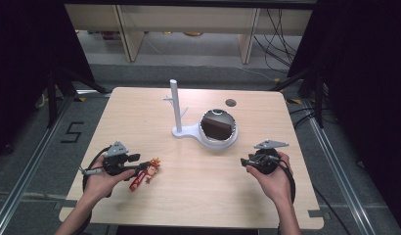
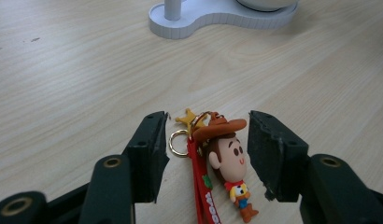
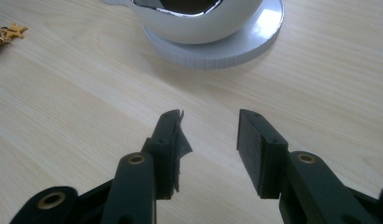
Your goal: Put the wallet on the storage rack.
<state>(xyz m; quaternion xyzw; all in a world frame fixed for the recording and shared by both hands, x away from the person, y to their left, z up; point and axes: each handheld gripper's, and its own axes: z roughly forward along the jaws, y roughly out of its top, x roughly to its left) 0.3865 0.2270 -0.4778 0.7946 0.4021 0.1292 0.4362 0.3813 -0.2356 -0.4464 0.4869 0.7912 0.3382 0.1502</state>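
A cowboy figure keychain (image 2: 229, 163) with a brown hat, red strap and gold ring lies flat on the wooden table (image 1: 140, 117). My left gripper (image 2: 208, 128) is open, its two black jaws standing on either side of the figure's head without touching it. From above, the keychain (image 1: 145, 172) lies just right of the left gripper (image 1: 138, 162) at the table's front left. My right gripper (image 3: 210, 121) is open and holds nothing; it hovers low over bare wood at the front right (image 1: 247, 161), in front of the white stand's round base (image 3: 245, 44).
A white stand (image 1: 178, 112) with a tall peg post and a tilted round mirror (image 1: 218, 125) sits at the table's middle. A dark round hole (image 1: 231, 102) marks the far right of the tabletop. Shelving legs and cables lie on the floor beyond.
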